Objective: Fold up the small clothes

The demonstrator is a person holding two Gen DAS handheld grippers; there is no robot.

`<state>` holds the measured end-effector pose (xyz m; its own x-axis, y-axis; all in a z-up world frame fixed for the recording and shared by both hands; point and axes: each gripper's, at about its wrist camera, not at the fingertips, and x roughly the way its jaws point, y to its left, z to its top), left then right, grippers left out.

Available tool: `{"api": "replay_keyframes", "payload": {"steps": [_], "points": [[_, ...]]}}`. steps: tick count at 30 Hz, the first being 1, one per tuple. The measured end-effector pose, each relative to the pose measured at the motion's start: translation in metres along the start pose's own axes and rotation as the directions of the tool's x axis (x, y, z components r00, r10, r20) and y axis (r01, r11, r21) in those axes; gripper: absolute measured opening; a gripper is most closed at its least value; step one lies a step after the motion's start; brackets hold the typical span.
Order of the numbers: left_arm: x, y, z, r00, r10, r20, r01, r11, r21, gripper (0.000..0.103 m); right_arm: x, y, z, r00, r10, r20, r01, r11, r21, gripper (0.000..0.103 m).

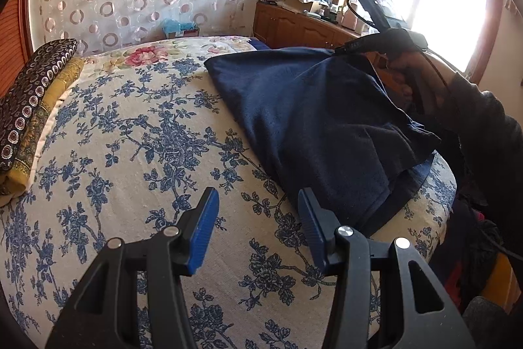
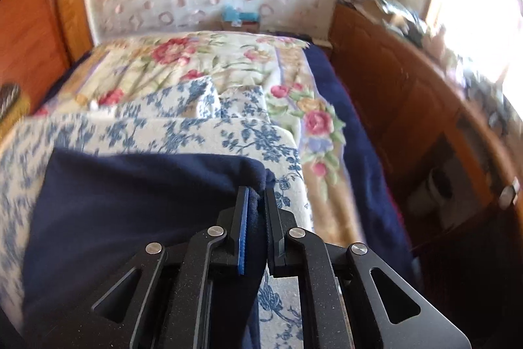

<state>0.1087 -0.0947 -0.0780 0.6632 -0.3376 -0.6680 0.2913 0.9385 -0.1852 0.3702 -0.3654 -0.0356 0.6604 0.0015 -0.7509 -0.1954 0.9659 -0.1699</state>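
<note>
A navy blue garment point(image 1: 313, 120) lies partly folded on the bed, over a cream cloth with blue flowers point(image 1: 137, 152). My left gripper point(image 1: 258, 201) hovers open above that cloth, just left of the garment's near edge, with nothing between its blue pads point(image 1: 206, 231). In the right wrist view the garment point(image 2: 130, 211) fills the lower left, and my right gripper point(image 2: 256, 198) is shut on its far right corner, fabric pinched between the fingers. From the left wrist view, the person's hand point(image 1: 412, 67) holds that gripper at the garment's lifted far corner.
Folded patterned cloths point(image 1: 29, 110) lie stacked at the bed's left edge. A rose-patterned quilt point(image 2: 202, 64) covers the far end. A wooden cabinet point(image 1: 294, 25) with clutter stands under the bright window on the right. The bed's right edge point(image 1: 441, 211) drops off close to the garment.
</note>
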Motion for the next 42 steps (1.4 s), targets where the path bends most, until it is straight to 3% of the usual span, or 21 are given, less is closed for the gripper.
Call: {"api": "replay_keyframes", "payload": {"steps": [2, 5, 7, 12, 19, 29, 31, 37, 39, 42], "points": [[-0.001, -0.002, 0.000, 1.000, -0.006, 0.003, 0.006, 1.000, 0.002, 0.049, -0.008, 0.005, -0.005, 0.999, -0.031, 0.013, 0.032, 0.999, -0.026, 0.018], [0.000, -0.005, 0.000, 1.000, -0.015, 0.004, 0.015, 1.000, 0.007, 0.049, -0.032, 0.004, -0.025, 0.998, 0.028, 0.055, -0.027, 0.999, -0.026, 0.028], [0.001, -0.007, 0.001, 1.000, -0.019, 0.003, 0.019, 1.000, 0.008, 0.049, -0.047, 0.003, -0.045, 0.994, 0.091, 0.060, -0.090, 0.996, -0.027, 0.029], [0.002, -0.014, 0.002, 1.000, -0.023, 0.004, 0.023, 1.000, 0.016, 0.049, -0.083, 0.001, -0.103, 0.986, 0.149, 0.071, -0.147, 0.989, -0.031, 0.029], [0.007, -0.023, 0.003, 1.000, -0.028, -0.010, 0.028, 0.999, 0.029, 0.049, -0.109, -0.002, -0.168, 0.988, 0.150, 0.047, -0.150, 0.989, -0.017, 0.029], [0.010, -0.031, 0.003, 0.999, -0.032, -0.017, 0.033, 0.999, 0.041, 0.049, -0.115, 0.004, -0.196, 0.980, 0.193, 0.049, -0.195, 0.980, 0.037, 0.029], [0.010, -0.030, 0.004, 0.999, -0.029, -0.017, 0.030, 0.999, 0.038, 0.049, -0.112, 0.006, -0.198, 0.973, 0.223, 0.053, -0.225, 0.974, 0.035, 0.008], [0.005, -0.030, 0.005, 0.999, -0.033, -0.001, 0.033, 0.999, 0.034, 0.049, -0.156, -0.012, -0.199, 0.950, 0.245, 0.194, -0.260, 0.964, 0.053, 0.004], [0.005, -0.031, 0.005, 0.999, -0.038, 0.000, 0.038, 0.999, 0.034, 0.049, -0.168, -0.022, -0.201, 0.955, 0.204, 0.214, -0.219, 0.974, 0.050, 0.004], [0.007, -0.031, 0.004, 0.999, -0.042, -0.009, 0.042, 0.999, 0.033, 0.049, -0.159, -0.028, -0.207, 0.970, 0.187, 0.155, -0.198, 0.979, 0.056, 0.004]]}}
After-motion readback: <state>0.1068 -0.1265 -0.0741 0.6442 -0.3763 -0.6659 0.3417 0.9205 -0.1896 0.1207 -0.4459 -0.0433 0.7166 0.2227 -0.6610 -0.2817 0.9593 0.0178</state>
